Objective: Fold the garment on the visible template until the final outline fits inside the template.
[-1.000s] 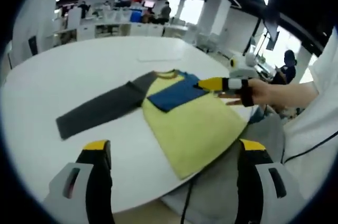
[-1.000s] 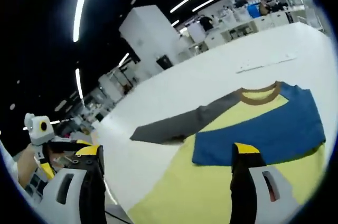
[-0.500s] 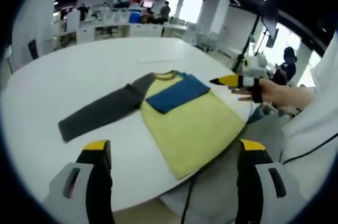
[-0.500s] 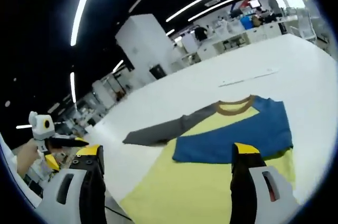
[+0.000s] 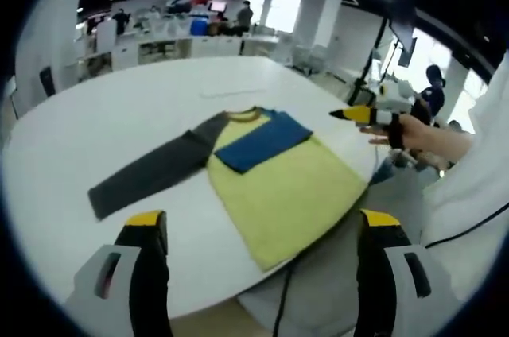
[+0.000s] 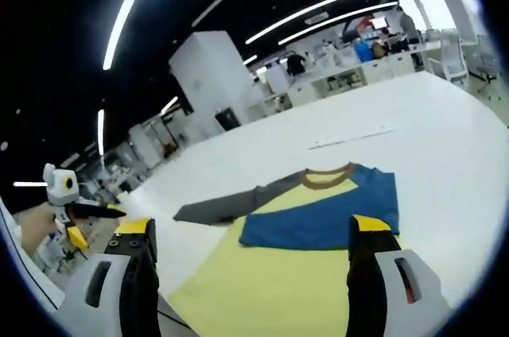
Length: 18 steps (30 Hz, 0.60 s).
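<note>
The shirt (image 5: 274,182) is lying flat on the white worktop (image 5: 119,106), its blue sleeve folded across the yellow body and its grey sleeve stretching outward. The left gripper (image 5: 258,261) and right gripper (image 6: 250,269) are both hovering above it with jaws apart, gripping nothing.

The left gripper view is looking across the white table (image 5: 95,114) from its near edge, well back from the garment (image 5: 262,170). The right gripper view is facing the same garment (image 6: 294,234) from closer, just above it; both are sharing it and the tabletop.
</note>
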Motion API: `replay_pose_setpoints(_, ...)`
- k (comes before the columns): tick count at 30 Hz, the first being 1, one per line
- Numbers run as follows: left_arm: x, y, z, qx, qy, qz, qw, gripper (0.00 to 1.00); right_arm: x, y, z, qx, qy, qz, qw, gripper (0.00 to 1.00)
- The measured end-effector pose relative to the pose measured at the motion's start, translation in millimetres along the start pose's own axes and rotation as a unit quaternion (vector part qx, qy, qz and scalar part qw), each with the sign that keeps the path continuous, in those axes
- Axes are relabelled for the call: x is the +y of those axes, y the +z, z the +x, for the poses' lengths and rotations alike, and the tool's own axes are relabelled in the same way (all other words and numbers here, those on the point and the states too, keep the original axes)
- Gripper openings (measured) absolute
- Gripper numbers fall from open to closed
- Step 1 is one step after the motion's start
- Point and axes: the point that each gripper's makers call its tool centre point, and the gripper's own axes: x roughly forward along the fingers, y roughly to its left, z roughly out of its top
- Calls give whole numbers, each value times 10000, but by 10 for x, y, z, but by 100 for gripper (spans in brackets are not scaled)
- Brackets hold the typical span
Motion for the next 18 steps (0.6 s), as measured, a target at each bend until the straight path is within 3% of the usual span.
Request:
replay_pose_setpoints(7,-71,22,31,43,-57,44,10000,96,-119,24,-186,6,-162,-198,9997,100)
replay_pose_setpoints(18,-96,79,15,3,-35,93,10000,96,-459,192,-639,-304,-610,-160,9975,100)
